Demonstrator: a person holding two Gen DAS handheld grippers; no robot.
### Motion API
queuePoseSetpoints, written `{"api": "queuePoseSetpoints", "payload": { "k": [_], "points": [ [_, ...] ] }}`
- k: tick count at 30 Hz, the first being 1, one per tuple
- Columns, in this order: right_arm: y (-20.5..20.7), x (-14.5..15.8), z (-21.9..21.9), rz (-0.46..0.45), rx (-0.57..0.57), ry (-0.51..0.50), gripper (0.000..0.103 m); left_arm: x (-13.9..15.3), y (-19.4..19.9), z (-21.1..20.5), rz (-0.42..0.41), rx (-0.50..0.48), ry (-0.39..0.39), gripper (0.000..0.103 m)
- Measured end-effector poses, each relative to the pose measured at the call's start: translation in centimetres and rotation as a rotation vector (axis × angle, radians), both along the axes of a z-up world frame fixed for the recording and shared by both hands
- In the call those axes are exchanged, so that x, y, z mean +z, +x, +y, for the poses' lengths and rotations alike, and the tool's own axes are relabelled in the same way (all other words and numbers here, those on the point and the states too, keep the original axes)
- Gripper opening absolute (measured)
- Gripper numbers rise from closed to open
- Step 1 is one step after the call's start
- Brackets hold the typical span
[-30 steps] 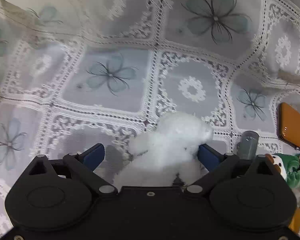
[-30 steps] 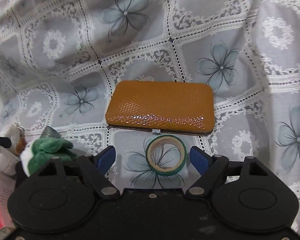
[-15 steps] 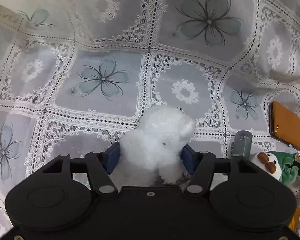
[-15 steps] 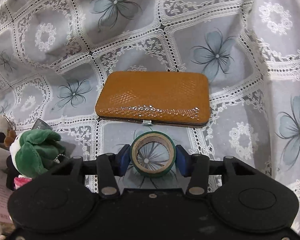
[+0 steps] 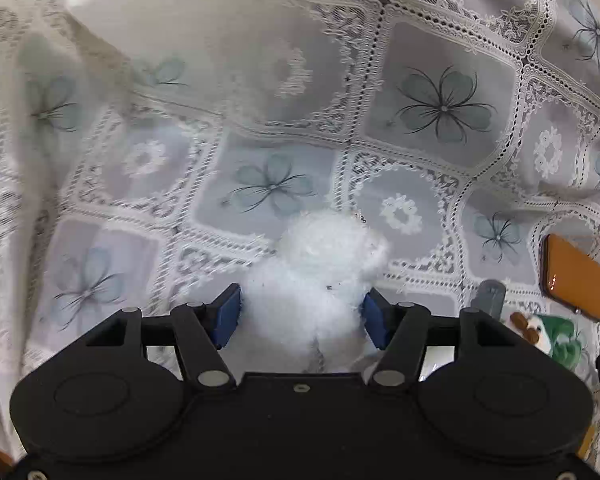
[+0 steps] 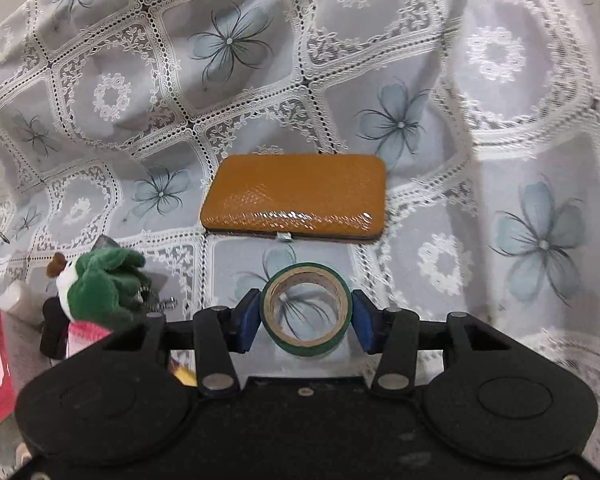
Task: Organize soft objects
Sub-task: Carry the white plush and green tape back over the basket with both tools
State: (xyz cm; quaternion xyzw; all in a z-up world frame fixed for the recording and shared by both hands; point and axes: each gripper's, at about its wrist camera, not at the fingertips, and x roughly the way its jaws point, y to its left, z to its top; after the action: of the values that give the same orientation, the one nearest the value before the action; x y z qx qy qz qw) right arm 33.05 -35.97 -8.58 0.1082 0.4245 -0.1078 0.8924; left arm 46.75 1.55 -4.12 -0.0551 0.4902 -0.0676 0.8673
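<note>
Left gripper (image 5: 302, 314) clamped on fluffy white plush toy (image 5: 324, 272); right gripper (image 6: 306, 316) pinching green-edged tape roll (image 6: 306, 309), over lace floral tablecloth (image 6: 500, 120).

No lettering, label or number can be read anywhere.

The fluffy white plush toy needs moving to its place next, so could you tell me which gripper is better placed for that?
Left. The left gripper is shut on the fluffy white plush toy. The right gripper is clamped on a green roll of tape, so it is occupied.
</note>
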Motion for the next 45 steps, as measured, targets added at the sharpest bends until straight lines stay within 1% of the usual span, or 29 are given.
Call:
{"api": "queuePoseSetpoints", "payload": {
  "k": [4, 7, 11, 19, 25, 28, 34, 39, 45],
  "points": [
    [-2.1, 0.2, -0.2, 0.010, -0.006, -0.011, 0.047, 0.6, -1.8, 1.0, -0.016, 0.024, 0.023, 0.058],
    [-3.7, 0.2, -0.1, 0.012, -0.009, -0.010, 0.047, 1.0, -3.1, 1.8, -0.013, 0.041, 0.019, 0.058],
    [-6.0, 0.6, 0.6, 0.006, 0.005, -0.005, 0.047, 1.6, -5.6, 1.6, -0.025, 0.040, 0.028, 0.058],
    [-11.3, 1.8, 2.5, -0.032, 0.043, 0.033, 0.047, 3.5, -12.2, 1.0, -0.074, 0.009, 0.000, 0.058],
    [-15.9, 3.0, 4.6, -0.077, 0.094, 0.054, 0.047, 4.7, -17.8, -0.1, -0.120, -0.046, -0.008, 0.058],
    [-18.1, 3.5, 5.6, -0.097, 0.119, 0.063, 0.047, 4.9, -20.6, -0.6, -0.131, -0.076, -0.028, 0.058],
    [-22.5, 3.8, 7.8, -0.120, 0.175, 0.078, 0.047, 3.9, -25.1, -1.2, -0.100, -0.098, -0.061, 0.058],
    [-25.5, 3.3, 9.0, -0.103, 0.195, 0.110, 0.047, 2.2, -28.8, -1.6, -0.072, -0.108, -0.040, 0.059],
    [-28.0, 2.7, 10.3, -0.071, 0.217, 0.124, 0.047, -0.2, -32.6, -2.3, 0.030, -0.162, -0.053, 0.059]
  ]
}}
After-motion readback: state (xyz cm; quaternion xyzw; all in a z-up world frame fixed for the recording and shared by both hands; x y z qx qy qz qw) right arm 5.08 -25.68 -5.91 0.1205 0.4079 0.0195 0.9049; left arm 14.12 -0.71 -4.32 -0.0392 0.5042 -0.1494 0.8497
